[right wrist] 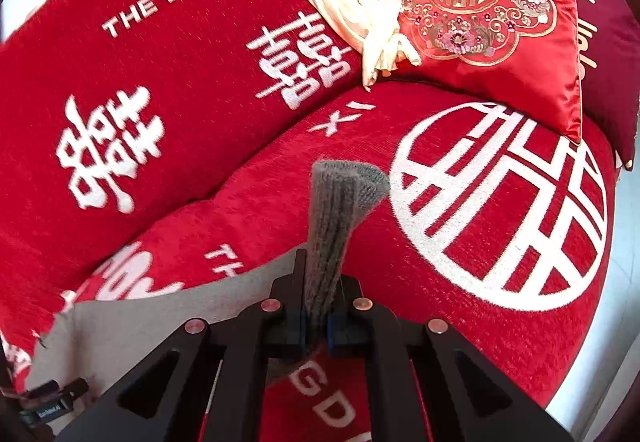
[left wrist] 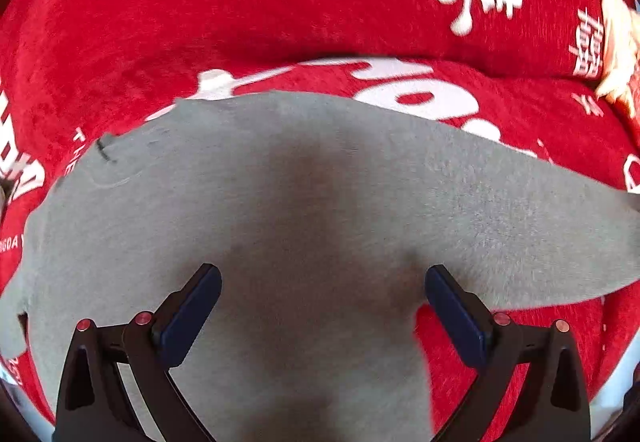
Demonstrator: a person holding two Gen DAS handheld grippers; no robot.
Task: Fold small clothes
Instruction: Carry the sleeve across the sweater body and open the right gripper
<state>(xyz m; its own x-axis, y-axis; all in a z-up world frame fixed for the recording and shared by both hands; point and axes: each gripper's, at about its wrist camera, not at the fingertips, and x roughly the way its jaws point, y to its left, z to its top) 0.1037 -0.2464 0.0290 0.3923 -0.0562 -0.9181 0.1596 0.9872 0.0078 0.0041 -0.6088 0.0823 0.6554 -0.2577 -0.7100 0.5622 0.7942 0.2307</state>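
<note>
A grey garment (left wrist: 304,201) lies spread flat on the red sofa seat and fills the middle of the left wrist view. My left gripper (left wrist: 323,282) hovers just over its near part, jaws wide apart with nothing between them. In the right wrist view my right gripper (right wrist: 318,274) is shut on the garment's ribbed grey cuff (right wrist: 340,201), which sticks up past the fingertips, lifted off the seat. The rest of the garment (right wrist: 132,318) trails down flat at the lower left of that view.
The seat and backrest wear a red cover (right wrist: 500,209) with white characters and lettering. A red embroidered cushion (right wrist: 492,25) and a cream cloth (right wrist: 360,1) lean at the back right. A dark red cushion (right wrist: 612,69) stands further right.
</note>
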